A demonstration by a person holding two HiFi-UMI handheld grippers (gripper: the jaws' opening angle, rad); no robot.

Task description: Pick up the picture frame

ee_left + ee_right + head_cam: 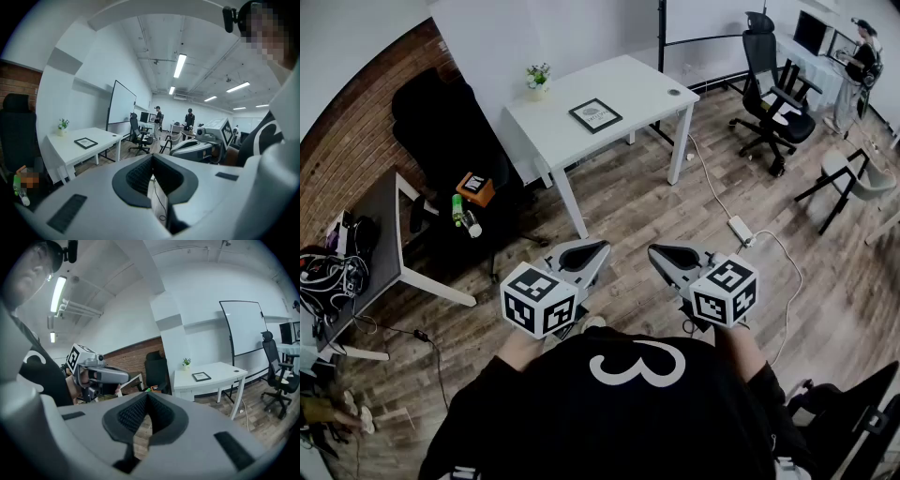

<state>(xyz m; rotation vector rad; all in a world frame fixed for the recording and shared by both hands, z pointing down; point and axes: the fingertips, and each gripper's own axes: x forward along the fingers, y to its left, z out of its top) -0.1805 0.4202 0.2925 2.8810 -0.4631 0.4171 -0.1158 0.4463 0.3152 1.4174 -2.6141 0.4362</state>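
Nearest the lens, a black shirt (609,403) fills the bottom edge, and beyond it stretch a wood-plank floor (628,211), a brick wall (356,141) at left and a white worktop (637,89). On that worktop the picture frame (595,115) lies flat near the middle, with a small potted plant (537,79) at a far corner, well ahead of both tongs and untouched. Left tongs (594,249) and right tongs (660,253) hover side by side over the floor, each pressed together on nothing.
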